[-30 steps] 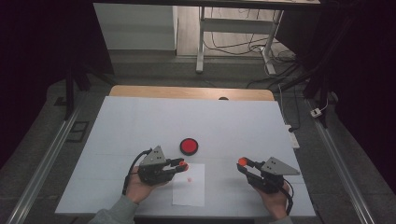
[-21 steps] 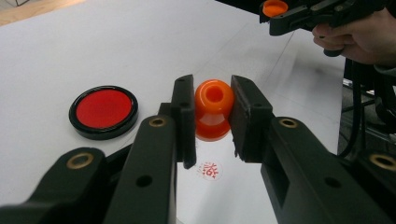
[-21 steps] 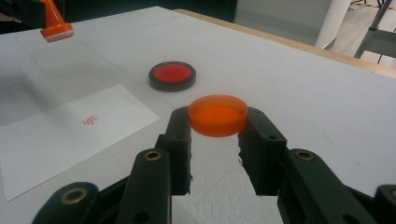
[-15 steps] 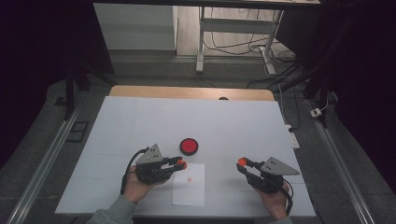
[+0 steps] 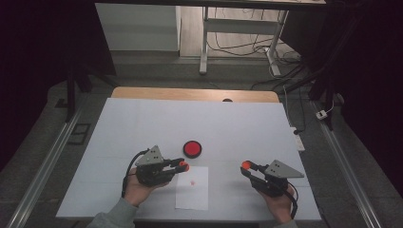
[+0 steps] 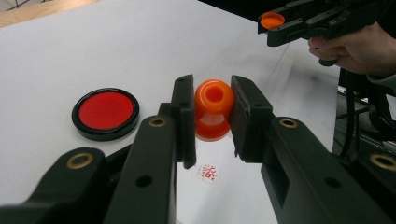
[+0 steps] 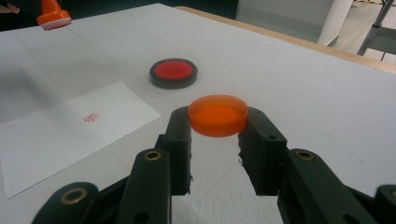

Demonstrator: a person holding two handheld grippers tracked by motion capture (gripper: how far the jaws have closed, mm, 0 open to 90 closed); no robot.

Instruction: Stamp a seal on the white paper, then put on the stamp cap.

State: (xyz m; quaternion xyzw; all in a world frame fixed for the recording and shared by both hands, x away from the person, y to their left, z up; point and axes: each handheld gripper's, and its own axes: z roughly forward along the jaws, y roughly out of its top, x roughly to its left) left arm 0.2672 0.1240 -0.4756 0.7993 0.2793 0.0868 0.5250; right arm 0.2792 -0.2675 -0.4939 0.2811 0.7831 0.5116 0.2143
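A white rectangular table (image 5: 142,123) with a wooden far edge carries a round black-rimmed red ink pad (image 5: 192,148) and, nearer, a white paper sheet (image 5: 192,192) bearing a small red stamp mark (image 5: 192,182).

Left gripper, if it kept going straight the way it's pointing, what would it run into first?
Probably the right gripper, which holds the orange cap. The left gripper, shut on the orange stamp, points across the paper toward it; heights are hard to judge.
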